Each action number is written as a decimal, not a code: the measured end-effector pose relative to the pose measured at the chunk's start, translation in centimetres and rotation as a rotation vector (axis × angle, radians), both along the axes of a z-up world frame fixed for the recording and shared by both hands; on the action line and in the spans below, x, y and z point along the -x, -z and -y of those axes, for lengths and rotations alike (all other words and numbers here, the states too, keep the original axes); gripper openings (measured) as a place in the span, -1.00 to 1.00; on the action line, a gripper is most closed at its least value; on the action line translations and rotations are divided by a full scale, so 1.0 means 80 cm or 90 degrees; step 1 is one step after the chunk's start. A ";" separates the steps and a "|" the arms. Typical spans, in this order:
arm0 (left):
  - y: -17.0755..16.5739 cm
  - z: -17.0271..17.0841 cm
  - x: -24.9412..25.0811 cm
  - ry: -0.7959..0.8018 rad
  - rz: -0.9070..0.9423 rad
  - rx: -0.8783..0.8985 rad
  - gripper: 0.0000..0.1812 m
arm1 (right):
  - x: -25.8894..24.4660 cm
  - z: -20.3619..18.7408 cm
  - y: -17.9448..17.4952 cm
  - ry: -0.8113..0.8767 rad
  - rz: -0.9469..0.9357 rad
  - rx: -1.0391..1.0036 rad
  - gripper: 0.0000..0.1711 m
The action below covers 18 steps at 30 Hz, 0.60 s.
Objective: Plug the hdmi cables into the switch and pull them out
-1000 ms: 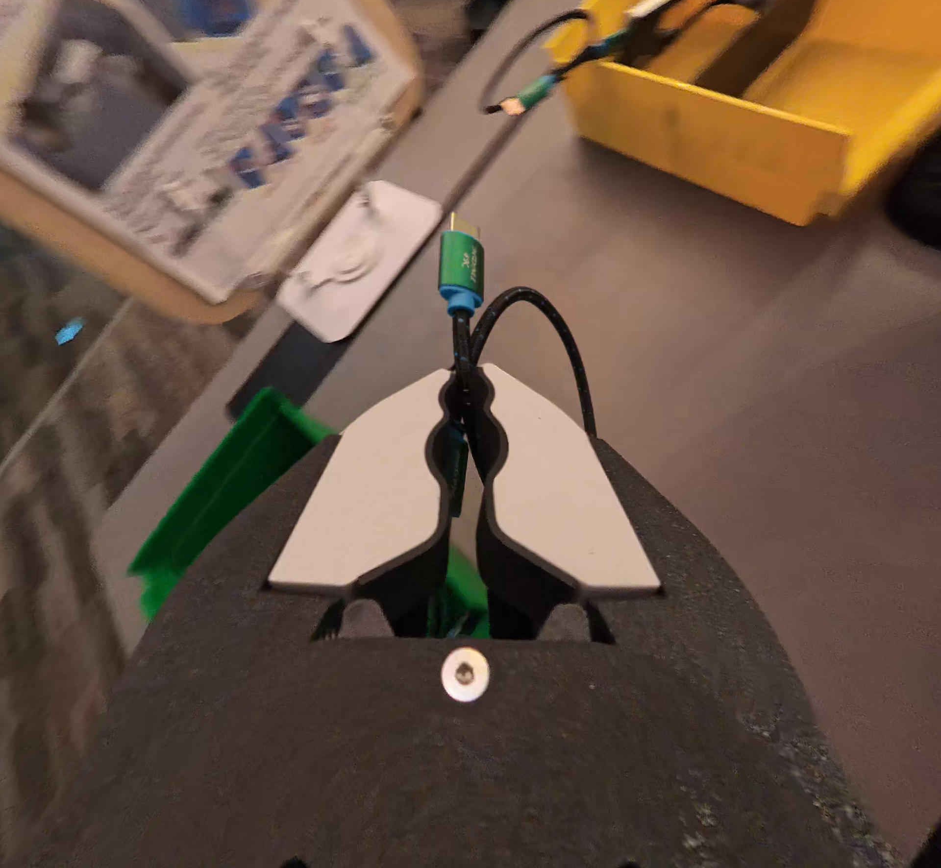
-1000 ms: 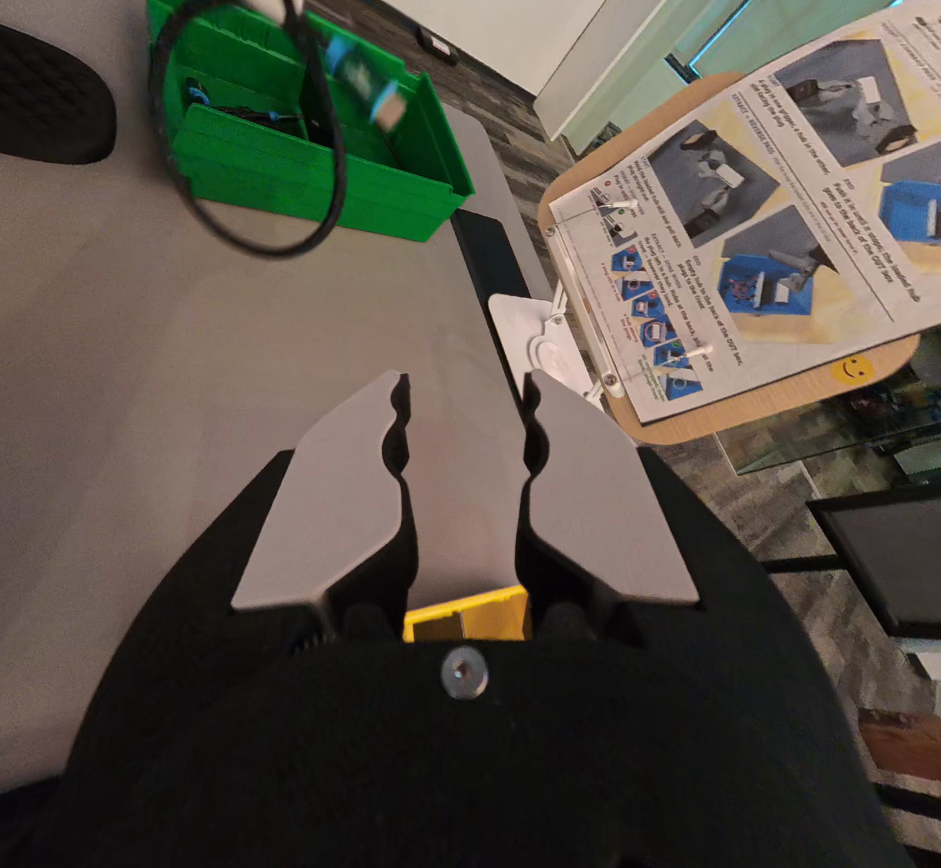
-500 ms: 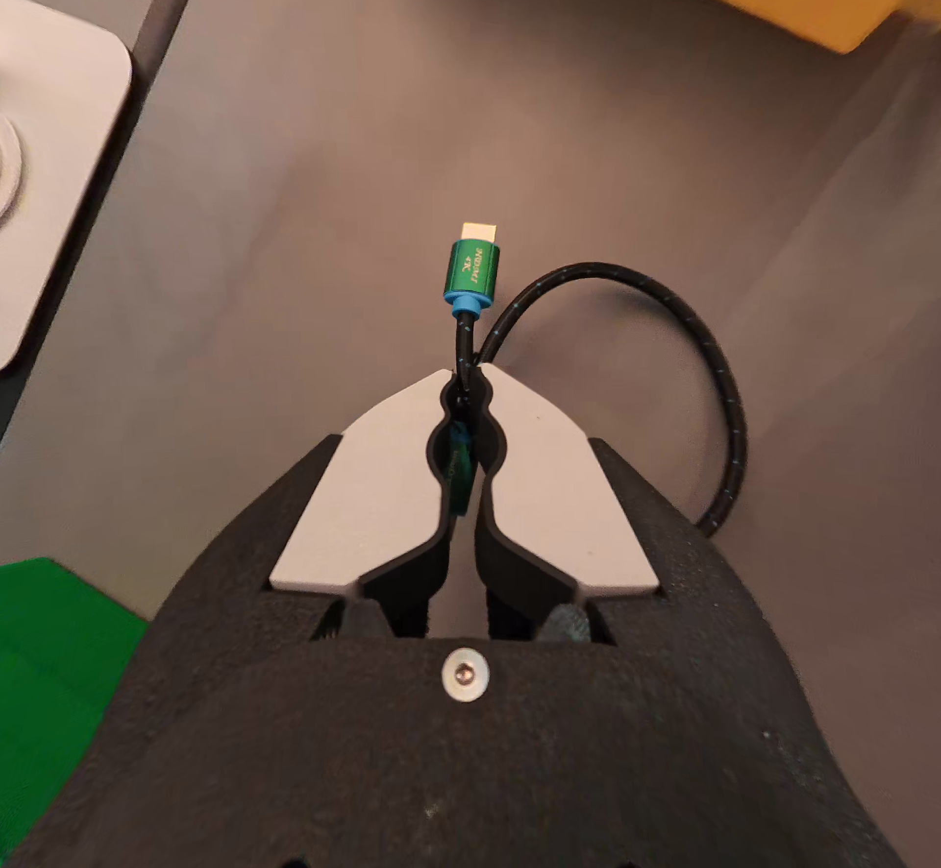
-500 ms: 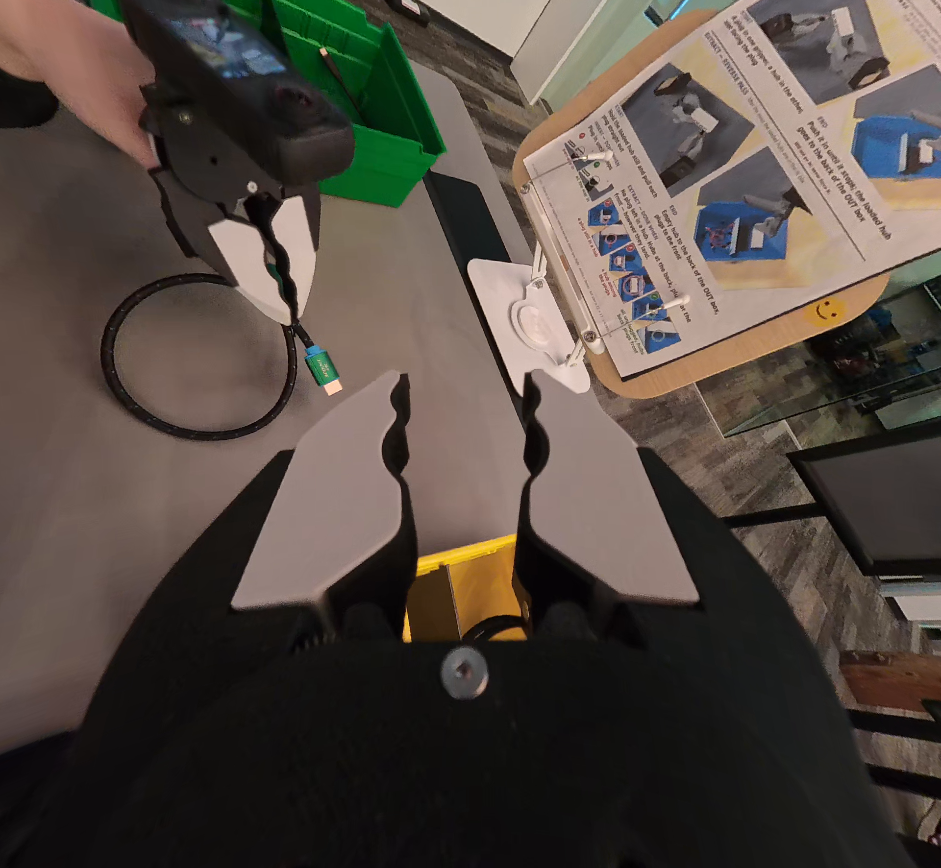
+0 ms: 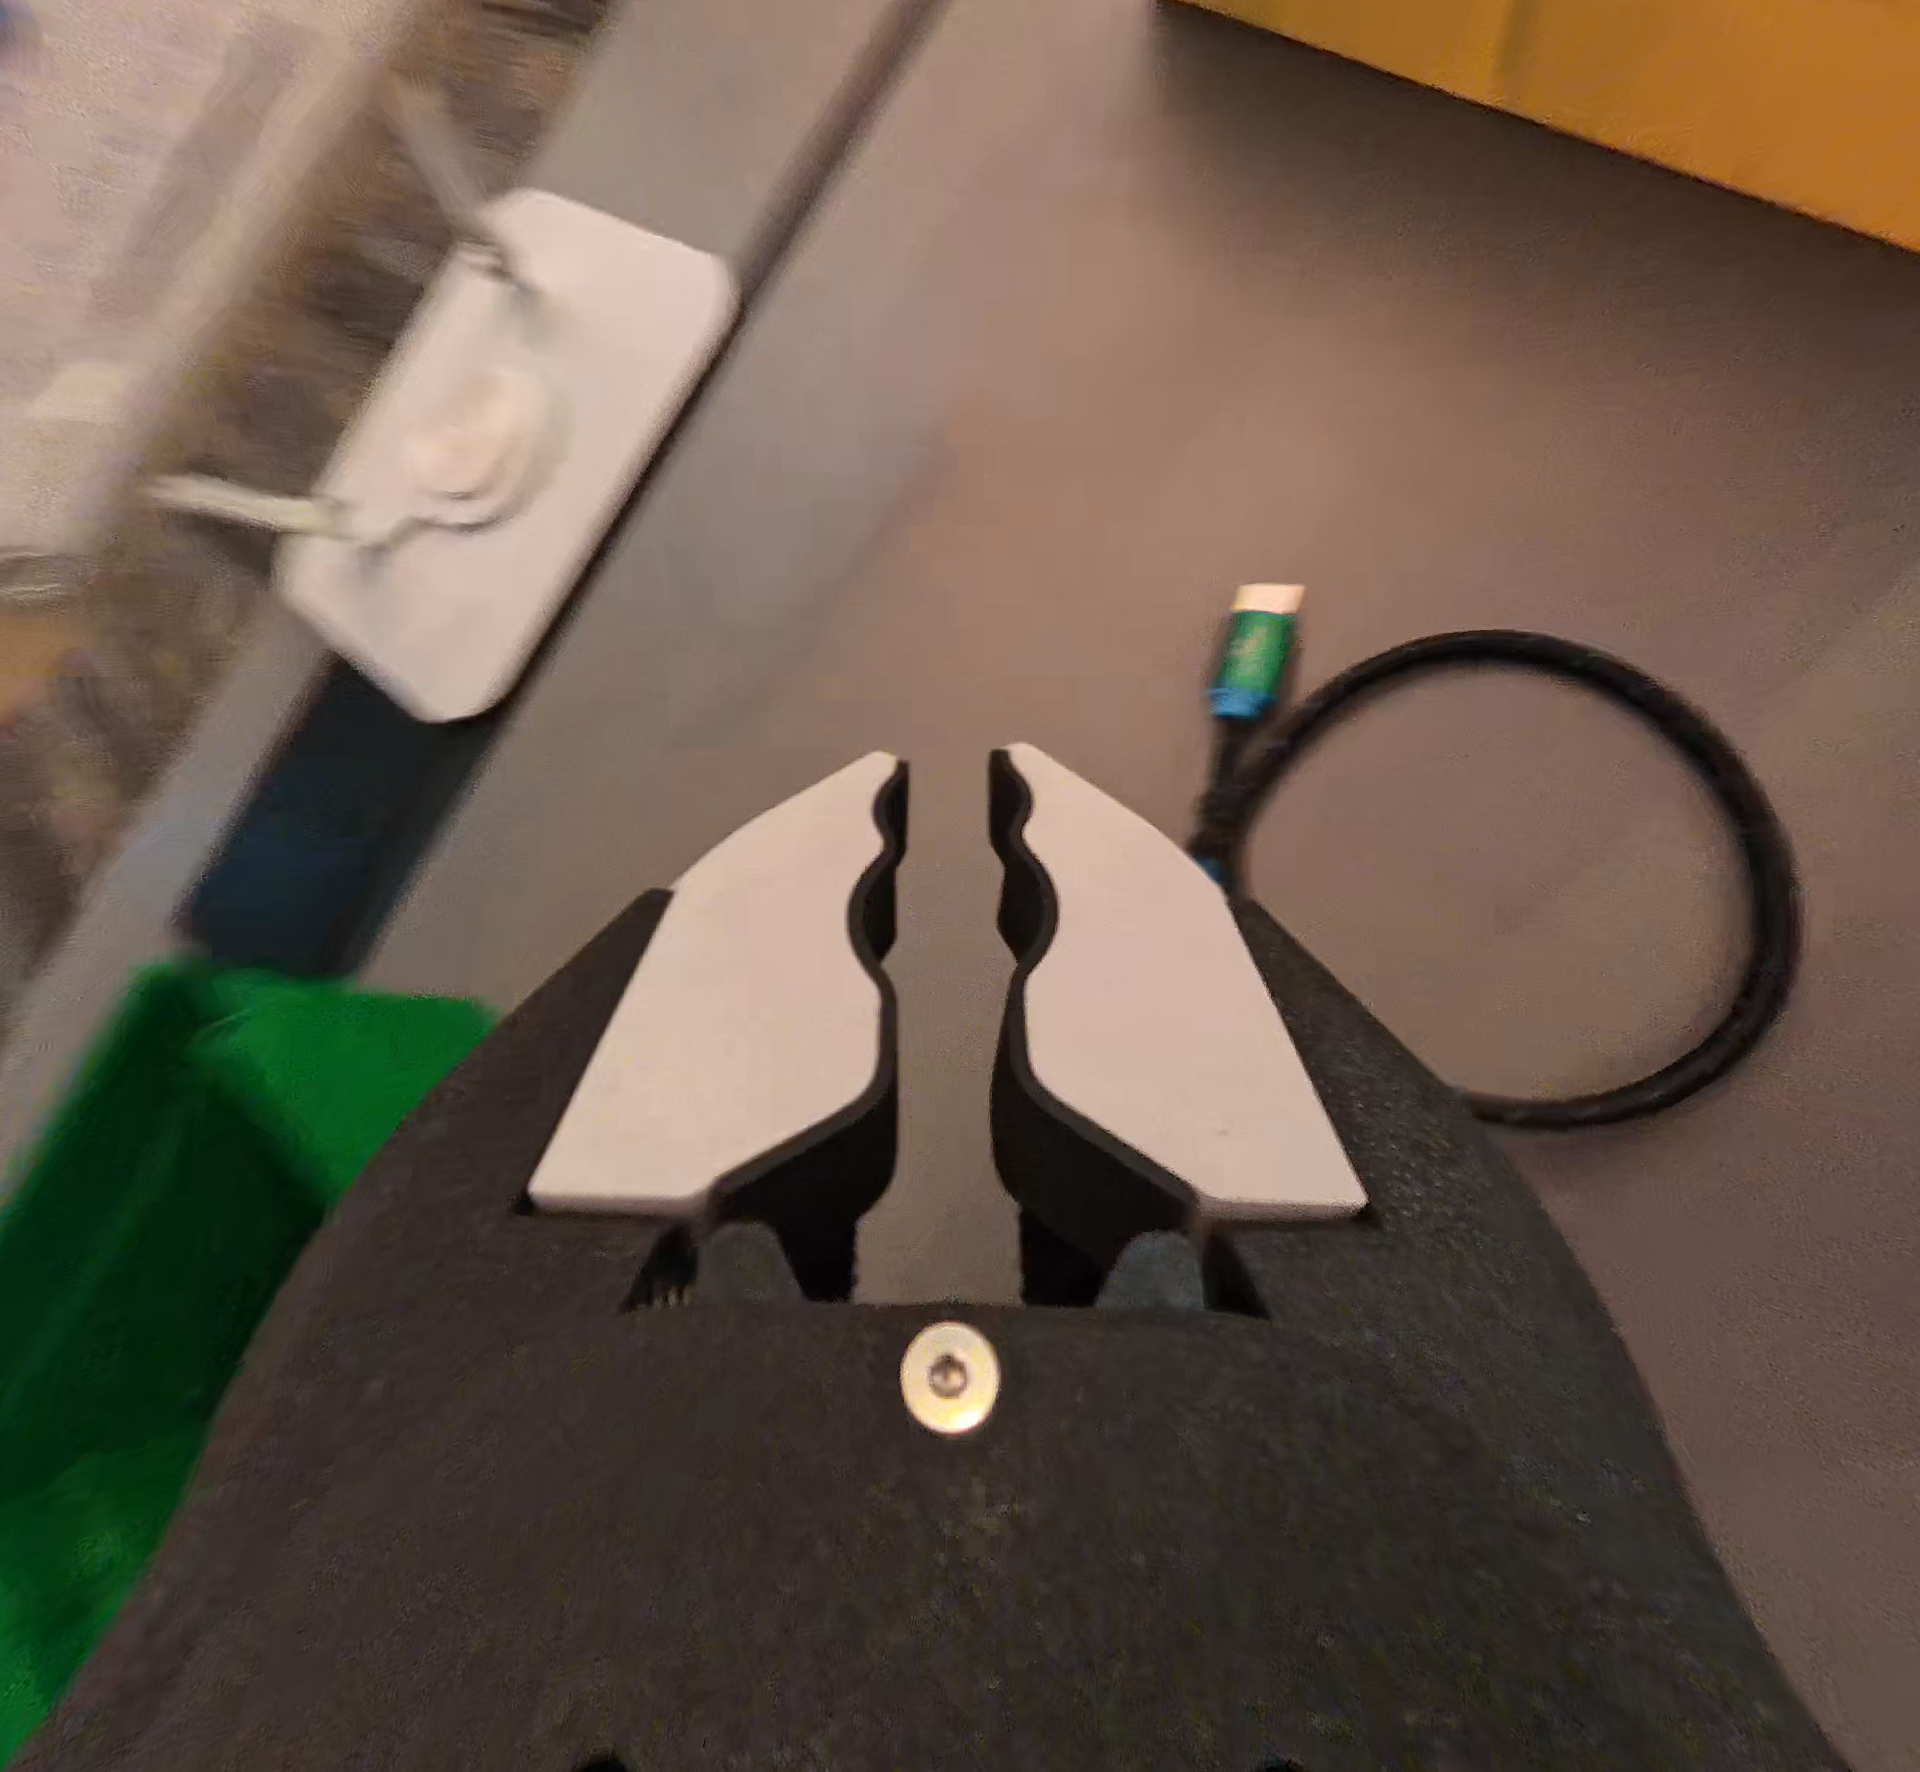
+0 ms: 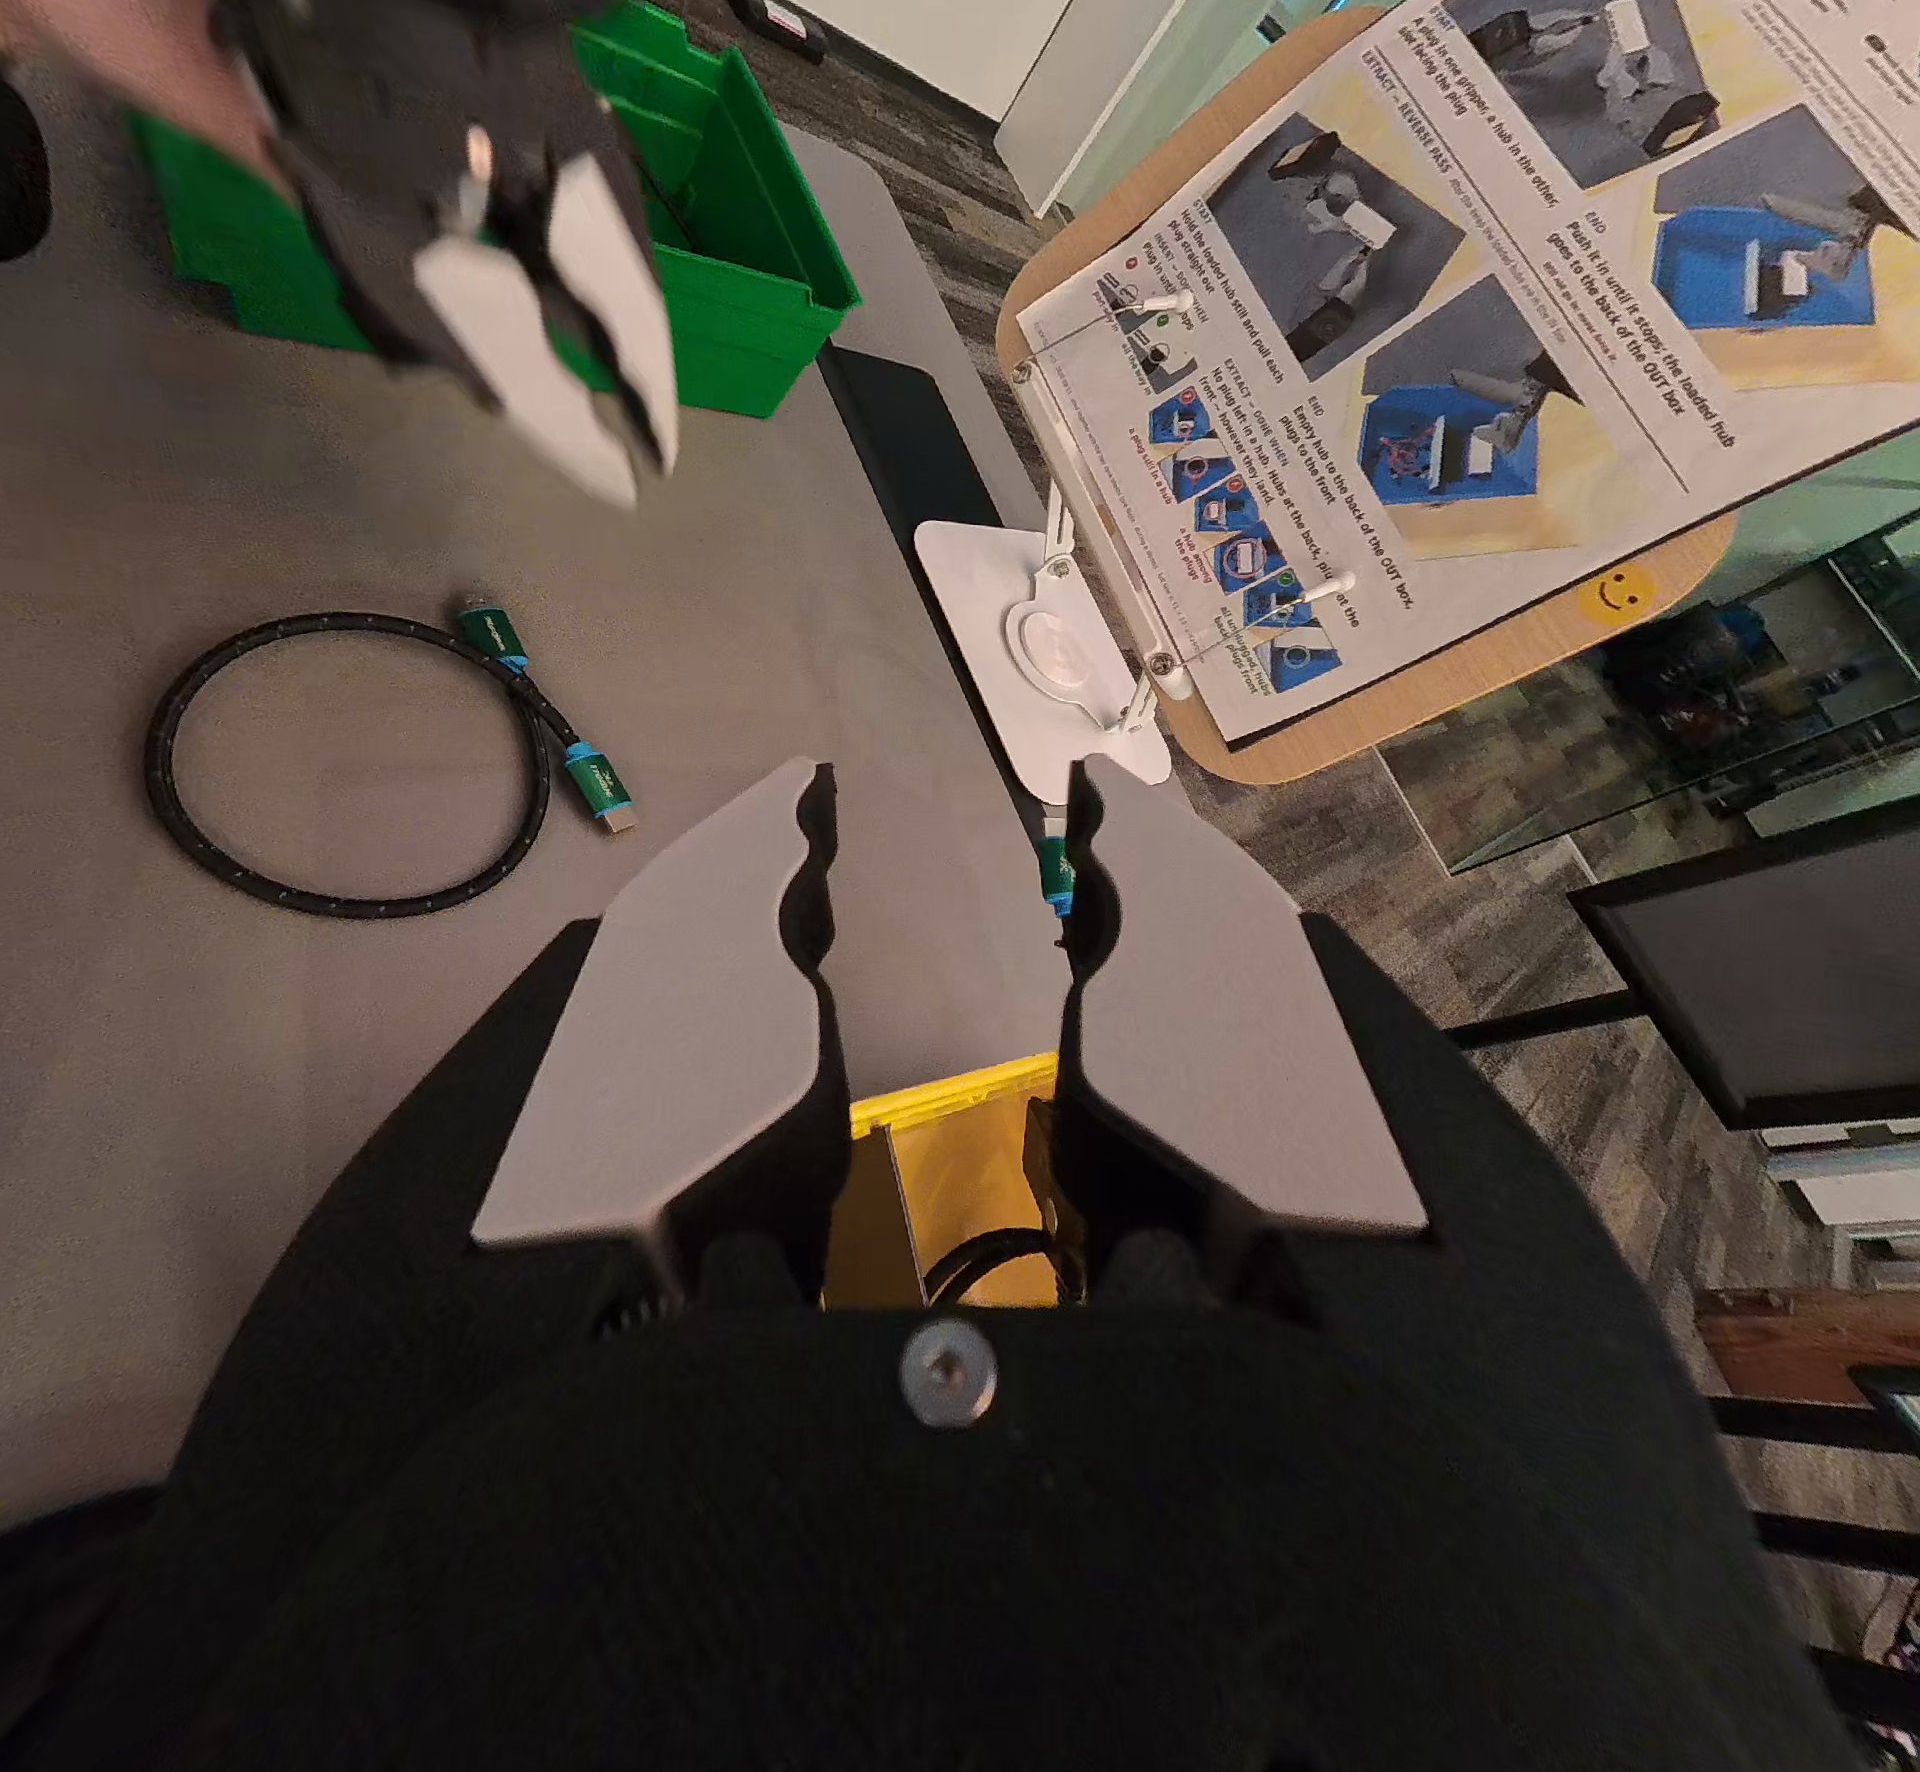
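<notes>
Both your left claw [image 5: 947, 761] and right claw [image 6: 948, 772] gape empty; pinch the limp, light coiled HDMI cable [image 5: 1756, 849] at its rigid green plug [image 5: 1255, 650].

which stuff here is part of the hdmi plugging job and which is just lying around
Job:
- coiled hdmi cable on the table
- yellow bin holding another cable
- green bin
- left gripper
- right gripper

Lying about:
- instruction board
- white stand base
- dark monitor

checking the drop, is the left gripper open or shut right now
Open: the left gripper shows a clear gap between its fingers, nothing in it; the hdmi cable lies coiled on the table.
</notes>
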<state>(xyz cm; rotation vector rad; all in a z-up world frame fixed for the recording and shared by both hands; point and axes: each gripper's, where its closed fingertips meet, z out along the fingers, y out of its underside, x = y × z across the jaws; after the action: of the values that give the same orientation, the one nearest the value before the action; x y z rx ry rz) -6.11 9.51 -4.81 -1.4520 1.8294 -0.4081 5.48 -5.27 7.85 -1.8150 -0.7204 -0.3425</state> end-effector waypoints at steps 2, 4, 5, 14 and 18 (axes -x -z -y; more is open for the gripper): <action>-0.047 -0.042 0.039 -0.042 0.022 -0.017 -0.74 | -0.002 0.002 -0.002 0.000 -0.004 -0.004 -0.51; -0.064 -0.080 0.086 -0.048 -0.016 0.024 -0.67 | -0.005 0.005 -0.003 0.002 -0.009 -0.007 -0.51; -0.063 -0.103 0.106 -0.047 -0.053 0.032 -0.67 | -0.007 0.006 -0.004 0.003 -0.012 -0.009 -0.51; 0.045 -0.238 0.154 0.024 -0.337 0.121 -0.38 | -0.020 0.005 0.001 0.029 -0.014 0.002 -0.51; 0.075 -0.242 0.139 0.047 -0.366 0.193 -0.38 | -0.023 0.003 0.005 0.036 -0.018 0.010 -0.51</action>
<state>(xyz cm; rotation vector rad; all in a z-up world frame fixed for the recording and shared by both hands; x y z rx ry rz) -17.25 28.87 -10.79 -1.8504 2.3563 -0.3345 7.33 -5.50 7.46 -1.8538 -0.6550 -0.3485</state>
